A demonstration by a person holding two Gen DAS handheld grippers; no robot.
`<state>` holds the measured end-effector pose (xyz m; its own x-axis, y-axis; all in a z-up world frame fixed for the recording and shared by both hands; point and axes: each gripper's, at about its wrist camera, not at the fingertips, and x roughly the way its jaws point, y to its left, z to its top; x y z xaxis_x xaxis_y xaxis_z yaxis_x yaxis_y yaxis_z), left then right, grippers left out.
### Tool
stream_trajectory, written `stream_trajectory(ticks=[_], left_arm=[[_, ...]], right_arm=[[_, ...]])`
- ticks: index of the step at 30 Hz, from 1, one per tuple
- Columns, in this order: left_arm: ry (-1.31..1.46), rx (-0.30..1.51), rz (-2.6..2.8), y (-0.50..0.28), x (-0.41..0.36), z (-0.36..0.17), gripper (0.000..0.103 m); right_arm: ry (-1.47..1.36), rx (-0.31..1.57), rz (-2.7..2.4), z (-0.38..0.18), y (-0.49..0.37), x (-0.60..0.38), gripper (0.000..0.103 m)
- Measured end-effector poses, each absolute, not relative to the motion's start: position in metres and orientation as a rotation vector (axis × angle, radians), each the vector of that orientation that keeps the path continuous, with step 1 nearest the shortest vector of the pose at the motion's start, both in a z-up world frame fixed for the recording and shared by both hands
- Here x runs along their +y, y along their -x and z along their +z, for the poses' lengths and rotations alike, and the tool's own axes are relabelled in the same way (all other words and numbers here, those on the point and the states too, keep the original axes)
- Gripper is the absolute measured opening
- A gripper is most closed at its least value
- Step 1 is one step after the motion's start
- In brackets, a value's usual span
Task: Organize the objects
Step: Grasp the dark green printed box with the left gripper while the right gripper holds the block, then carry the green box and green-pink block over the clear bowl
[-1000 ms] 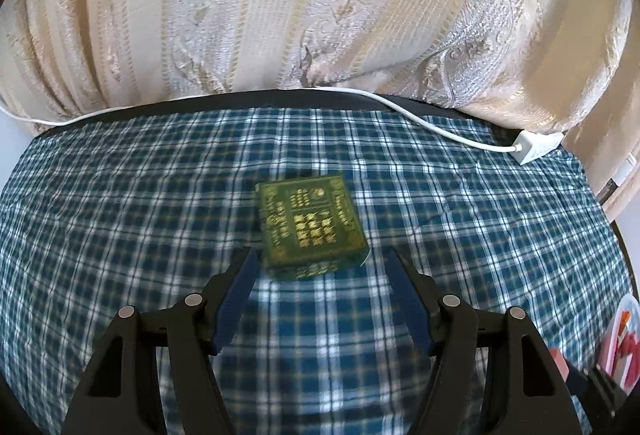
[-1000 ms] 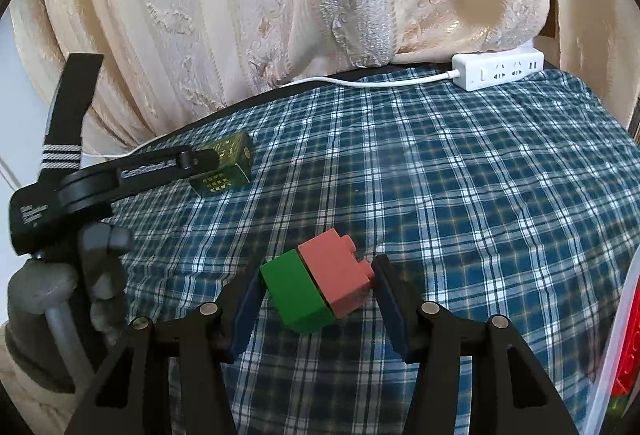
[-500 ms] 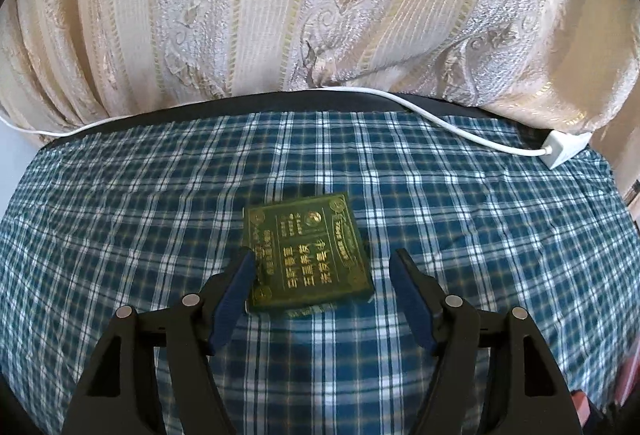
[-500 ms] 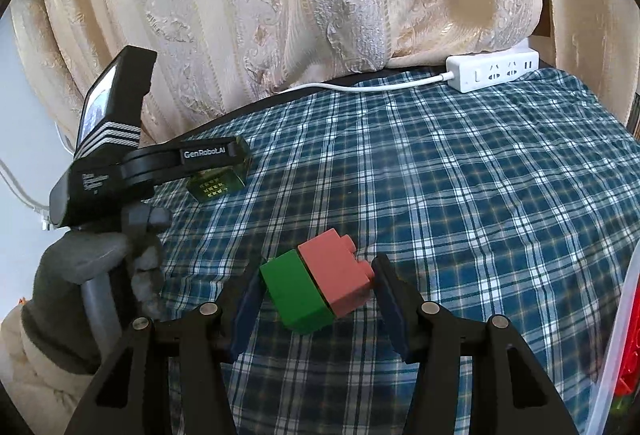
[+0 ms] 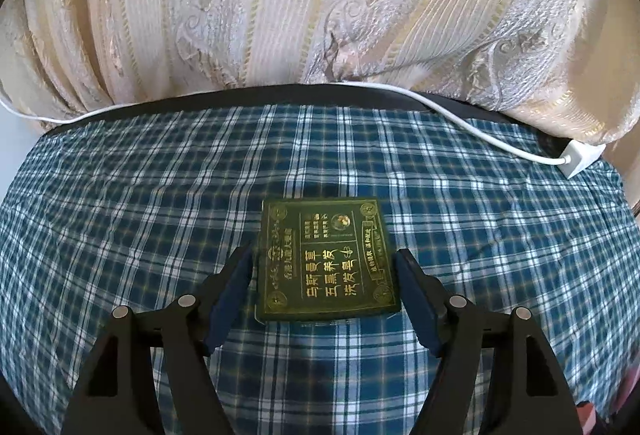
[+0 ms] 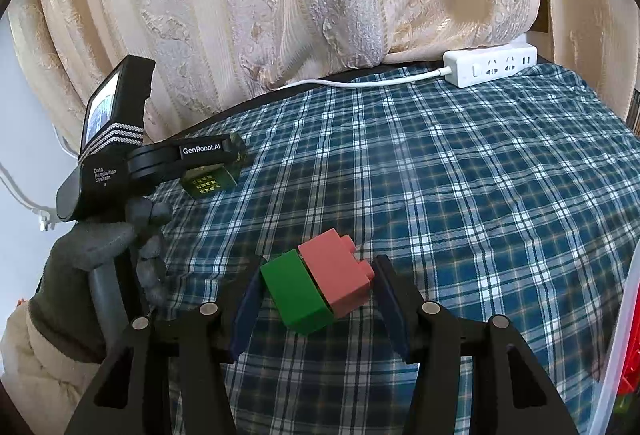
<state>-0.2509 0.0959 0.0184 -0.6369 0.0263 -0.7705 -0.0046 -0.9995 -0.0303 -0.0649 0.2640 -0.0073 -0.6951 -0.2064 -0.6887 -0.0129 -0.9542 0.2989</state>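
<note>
A dark green box [image 5: 327, 259] with gold lettering is seen lying flat on a blue and white checked cloth [image 5: 160, 215], between the two blue-padded fingers of the left gripper [image 5: 325, 263]. The jaws of this gripper are spread wide, one finger at each long side of the box; whether the pads touch the box cannot be told. The far half of the box extends beyond the fingertips. Farther ahead of the jaws, a white cable [image 5: 460, 119] is laid along the edge of the cloth to a white plug block [image 5: 580, 157] at the far right, in front of a cream patterned curtain [image 5: 320, 3].

In the right wrist view, a green brick [image 6: 298, 289] and a pink brick [image 6: 340, 273], joined together, are held between the fingers of the right gripper [image 6: 318, 281]. The jaws are closed on the pair, the green brick against the left finger and the pink brick, with its studs, against the right finger. The pair is tilted. Ahead and to the left of these jaws, the left gripper [image 6: 216, 157] is seen in a grey-gloved hand [image 6: 104, 235], with the green box [image 6: 212, 179] partly hidden beneath it. Far ahead and to the right, a white power strip [image 6: 490, 69] rests at the edge of the cloth [image 6: 460, 195].
</note>
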Motion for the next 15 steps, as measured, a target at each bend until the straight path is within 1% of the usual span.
stream_trajectory(ticks=[10, 12, 13, 15], left_arm=[[1.365, -0.031, 2.795, 0.256, 0.097, 0.006, 0.073], [1.371, -0.023, 2.79, 0.256, 0.097, 0.004, 0.071], [1.373, -0.016, 2.79, 0.256, 0.097, 0.003, 0.068], [1.371, -0.009, 2.791, 0.256, 0.097, 0.003, 0.068]], right_arm=[[-1.19, -0.424, -2.759, -0.01, 0.066, 0.264, 0.057], [-1.195, -0.414, -2.758, -0.011, 0.067, 0.263, 0.057], [-1.197, -0.411, -2.758, -0.011, 0.067, 0.263, 0.057], [-1.199, -0.405, -2.758, -0.011, 0.067, 0.263, 0.057]])
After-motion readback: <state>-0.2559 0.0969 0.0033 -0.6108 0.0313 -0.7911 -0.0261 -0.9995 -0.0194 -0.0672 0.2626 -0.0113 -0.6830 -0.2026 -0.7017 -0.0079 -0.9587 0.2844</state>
